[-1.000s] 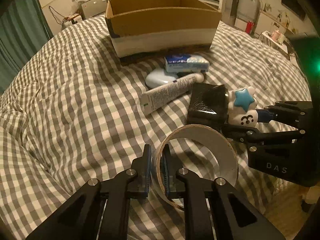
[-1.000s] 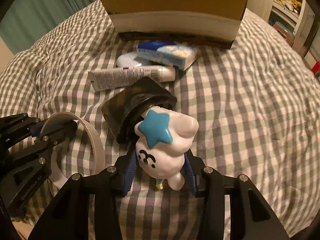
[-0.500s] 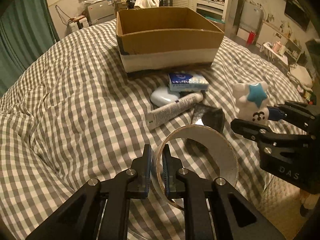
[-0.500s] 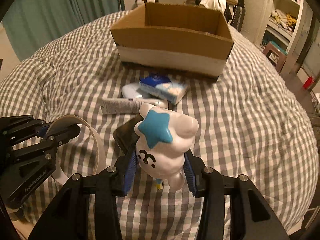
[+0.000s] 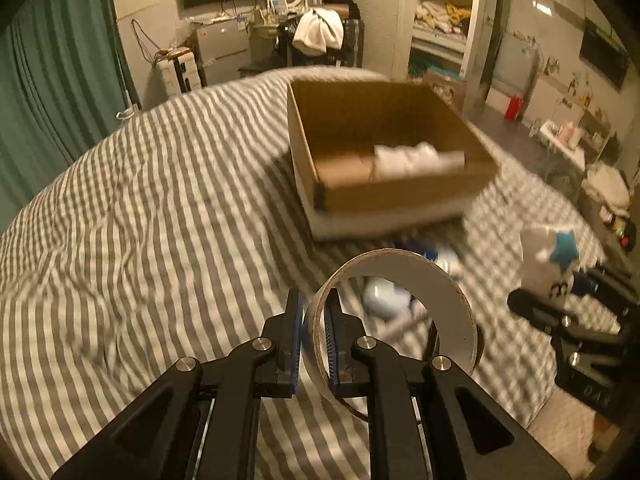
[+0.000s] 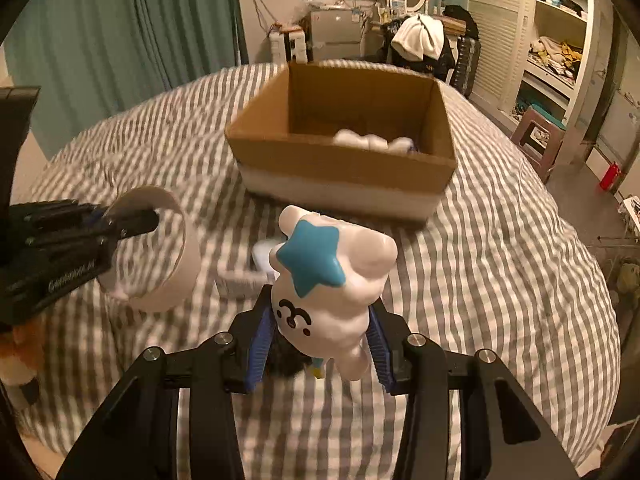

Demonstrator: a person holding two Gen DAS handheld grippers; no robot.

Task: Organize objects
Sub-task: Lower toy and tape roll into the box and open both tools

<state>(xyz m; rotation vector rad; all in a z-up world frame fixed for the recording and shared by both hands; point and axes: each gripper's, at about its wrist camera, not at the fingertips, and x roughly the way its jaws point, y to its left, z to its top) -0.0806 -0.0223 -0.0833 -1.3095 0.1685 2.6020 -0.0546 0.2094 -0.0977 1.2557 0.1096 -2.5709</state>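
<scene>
My left gripper (image 5: pixel 314 336) is shut on the wall of a white tape roll (image 5: pixel 424 280) and holds it above the checked bedspread. My right gripper (image 6: pixel 320 340) is shut on a white cloud-shaped toy with a blue star (image 6: pixel 332 276), also lifted. Each gripper shows in the other's view: the toy (image 5: pixel 548 264) at the right, the roll (image 6: pixel 168 248) at the left. An open cardboard box (image 5: pixel 384 148) stands ahead on the bed, with a white object (image 5: pixel 408 156) inside. The box also shows in the right wrist view (image 6: pixel 344 152).
A pale blue object (image 5: pixel 384 296), a white tube (image 6: pixel 240 284) and a blue packet lie blurred on the bedspread (image 5: pixel 160 216) between the grippers and the box. Green curtains (image 6: pixel 120 40) hang at the left. Shelves and furniture stand beyond the bed.
Both grippers have risen with their objects and moved toward the box. The box's inside and the white object in it now show. The items on the bed have dropped low in view.
</scene>
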